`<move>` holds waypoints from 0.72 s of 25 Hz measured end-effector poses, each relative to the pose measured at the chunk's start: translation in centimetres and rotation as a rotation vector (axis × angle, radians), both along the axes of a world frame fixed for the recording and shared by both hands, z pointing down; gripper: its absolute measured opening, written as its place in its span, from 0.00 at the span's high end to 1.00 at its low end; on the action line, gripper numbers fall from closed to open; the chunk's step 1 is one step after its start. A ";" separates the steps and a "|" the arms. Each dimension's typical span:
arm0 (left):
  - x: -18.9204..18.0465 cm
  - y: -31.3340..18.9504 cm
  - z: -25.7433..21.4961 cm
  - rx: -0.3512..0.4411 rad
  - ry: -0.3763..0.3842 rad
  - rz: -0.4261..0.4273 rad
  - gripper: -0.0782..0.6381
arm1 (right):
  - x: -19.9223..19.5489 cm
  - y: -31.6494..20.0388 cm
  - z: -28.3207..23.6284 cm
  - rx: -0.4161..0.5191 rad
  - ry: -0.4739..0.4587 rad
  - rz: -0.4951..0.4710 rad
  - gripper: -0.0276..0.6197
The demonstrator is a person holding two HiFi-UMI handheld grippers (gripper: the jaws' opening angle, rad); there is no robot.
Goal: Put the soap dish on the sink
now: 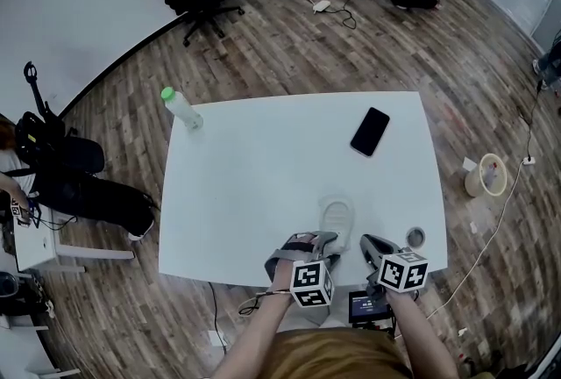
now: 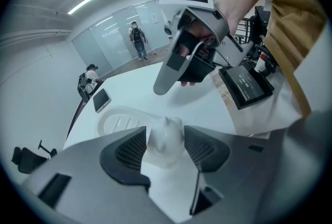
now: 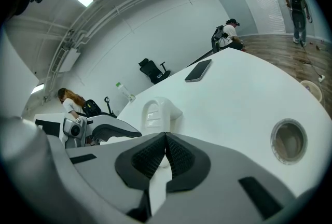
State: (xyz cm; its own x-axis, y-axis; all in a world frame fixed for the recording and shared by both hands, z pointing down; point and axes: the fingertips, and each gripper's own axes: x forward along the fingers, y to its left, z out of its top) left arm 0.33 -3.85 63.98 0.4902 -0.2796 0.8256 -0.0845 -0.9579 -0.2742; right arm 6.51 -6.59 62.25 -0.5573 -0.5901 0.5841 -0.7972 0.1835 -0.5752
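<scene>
Head view: soap dish [image 1: 337, 217] lies on the white worktop [image 1: 263, 184] near its front edge, with no sink in sight. Left gripper view: left hand-held gripper [image 2: 166, 140] pinches the dish's near end. Right gripper view: right hand-held gripper [image 3: 166, 142] pressed together, empty, dish just ahead. Lift and placing look still to do.

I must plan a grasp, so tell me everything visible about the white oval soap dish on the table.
The white oval soap dish looks like glossy plastic or ceramic, with a raised rim and ribbed slots in its floor. It rests on the white table near the front edge, between the two grippers. The left gripper appears to pinch its lumpy near end between its jaws. The right gripper, jaws shut, sits beside it without touching.
</scene>
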 end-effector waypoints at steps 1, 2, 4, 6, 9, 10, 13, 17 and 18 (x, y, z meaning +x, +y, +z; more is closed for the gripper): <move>0.1 -0.1 -0.3 0.003 0.013 -0.007 0.57 | 0.0 0.1 -0.1 -0.001 -0.001 0.000 0.94; 0.2 -0.1 -0.6 0.006 0.024 -0.015 0.57 | 0.1 0.2 -0.1 0.000 -0.002 0.000 0.94; 0.4 -0.3 -1.1 0.013 0.052 -0.032 0.57 | 0.2 0.3 -0.2 0.004 -0.004 -0.002 0.94; 0.4 -0.6 -1.8 0.032 0.097 -0.064 0.57 | 0.1 0.4 -0.4 0.013 -0.010 -0.005 0.94; -0.1 -0.8 -3.0 0.064 0.167 -0.121 0.57 | -0.1 0.7 -0.8 0.031 -0.021 -0.007 0.94; -0.1 -0.8 -3.3 0.068 0.187 -0.136 0.57 | -0.1 0.7 -1.0 0.037 -0.025 -0.006 0.94; -0.3 -1.0 -4.6 0.100 0.239 -0.191 0.62 | 0.0 0.6 -2.0 0.082 -0.042 -0.008 0.94; -1.5 -2.6 -7.4 0.206 0.310 -0.324 0.84 | 0.4 0.0 -3.8 0.166 -0.030 -0.021 0.94; -1.9 -3.0 -7.9 0.220 0.328 -0.355 0.87 | 0.5 -0.2 -4.1 0.179 -0.017 -0.020 0.94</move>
